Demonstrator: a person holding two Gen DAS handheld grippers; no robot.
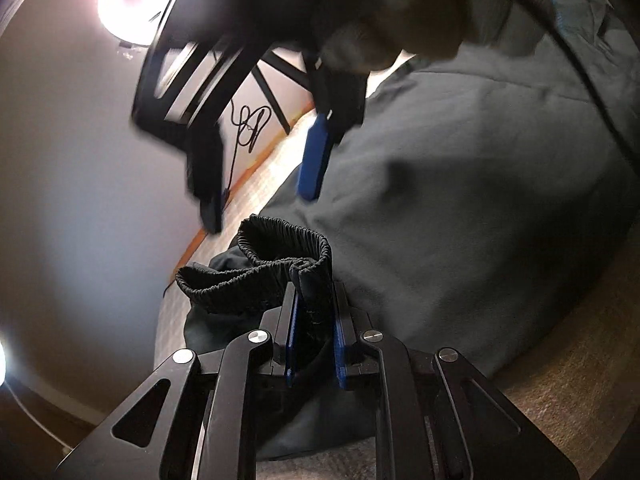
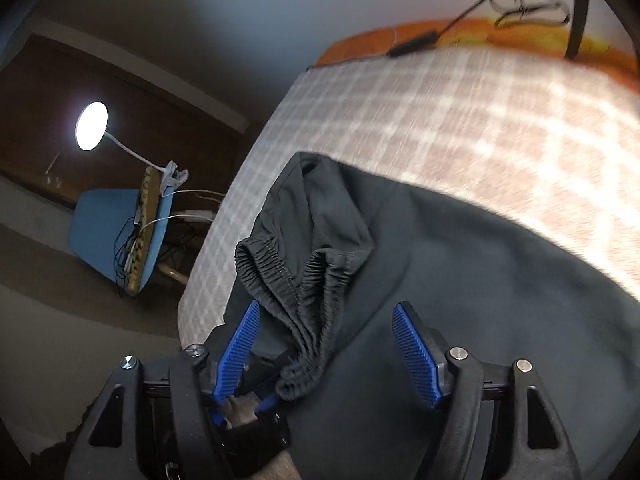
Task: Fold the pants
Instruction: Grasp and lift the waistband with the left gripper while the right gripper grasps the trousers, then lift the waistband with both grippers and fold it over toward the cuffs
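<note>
The dark grey, soft-fabric pants (image 1: 460, 184) lie spread over a table covered with a beige checked cloth (image 2: 420, 112), their gathered elastic waistband (image 2: 296, 280) bunched up at the near left end. The left gripper (image 1: 314, 312) is clenched on a fold of that waistband, its blue pads pressing the cloth from both sides. The right gripper (image 2: 332, 344) stands released, its ribbed blue pads well apart with the waistband lying loose between them and touching neither.

The cloth looks light and limp; I judge it will sag and drag wherever it is not carried, so it wants two holds. The elastic band is the thickest, least slippery part, and the better place to pinch; the smooth leg fabric would likely slide out of a shallow grip.

The far ends of the legs are cut off by the frame edge in both views, so how they lie cannot be told. In the left wrist view the right gripper is blurred and a hand (image 1: 424, 12) hides much of the upper scene
</note>
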